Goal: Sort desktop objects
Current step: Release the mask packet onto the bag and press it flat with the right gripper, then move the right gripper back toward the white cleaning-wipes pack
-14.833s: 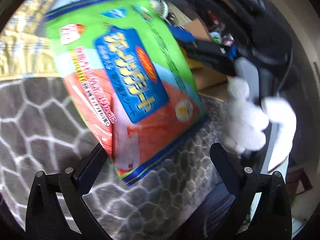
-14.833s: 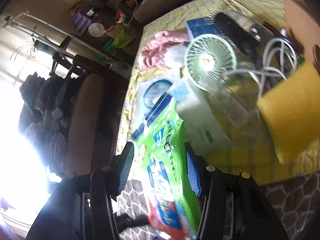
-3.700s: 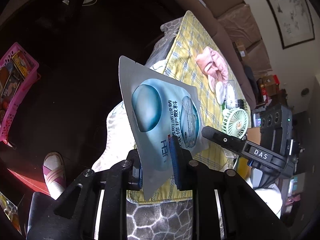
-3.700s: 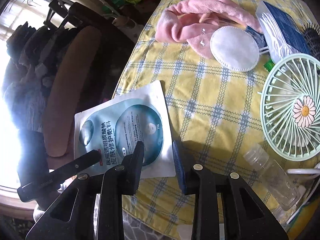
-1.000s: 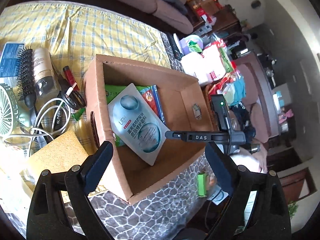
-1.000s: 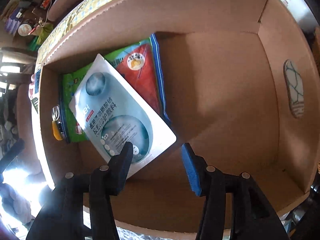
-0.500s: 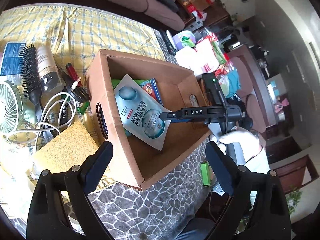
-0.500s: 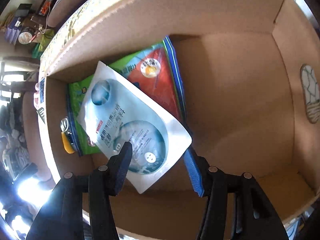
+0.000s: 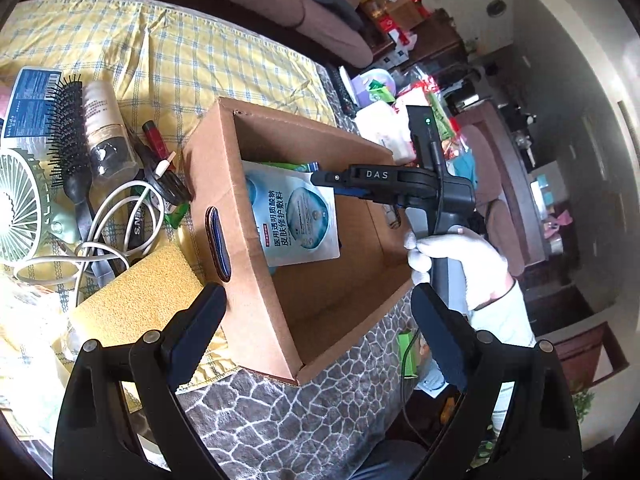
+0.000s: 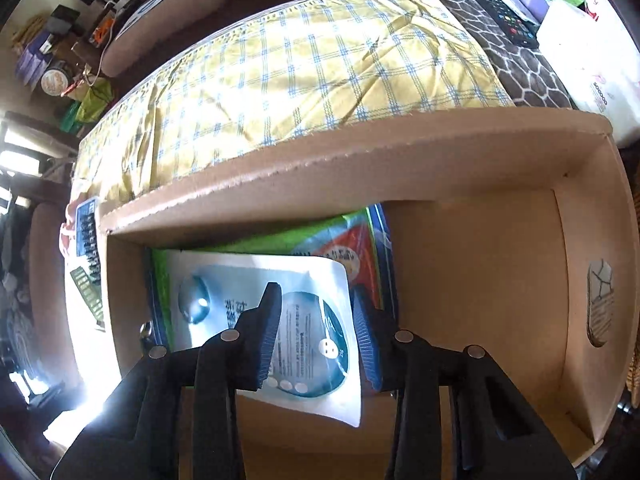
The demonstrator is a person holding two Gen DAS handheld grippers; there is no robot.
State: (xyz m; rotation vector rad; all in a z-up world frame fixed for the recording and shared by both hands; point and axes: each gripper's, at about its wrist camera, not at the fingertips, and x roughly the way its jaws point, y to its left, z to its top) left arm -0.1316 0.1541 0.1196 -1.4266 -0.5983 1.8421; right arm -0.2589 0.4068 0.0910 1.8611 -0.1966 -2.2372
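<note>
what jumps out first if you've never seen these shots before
The open cardboard box in the middle of the table, with a pale blue face mask packet lying inside on a green and red packet. The right gripper hangs just above the mask packet, its jaws closing with nothing pinched between them. Left of the box sit a hairbrush, a white cable and a small green fan.

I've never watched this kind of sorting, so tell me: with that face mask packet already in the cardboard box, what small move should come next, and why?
Probably lift the right gripper clear of the cardboard box. The face mask packet already rests inside on the green pouch, and the jaws, now closing, grip nothing. The hairbrush, fan and white cable still wait on the checked cloth.
</note>
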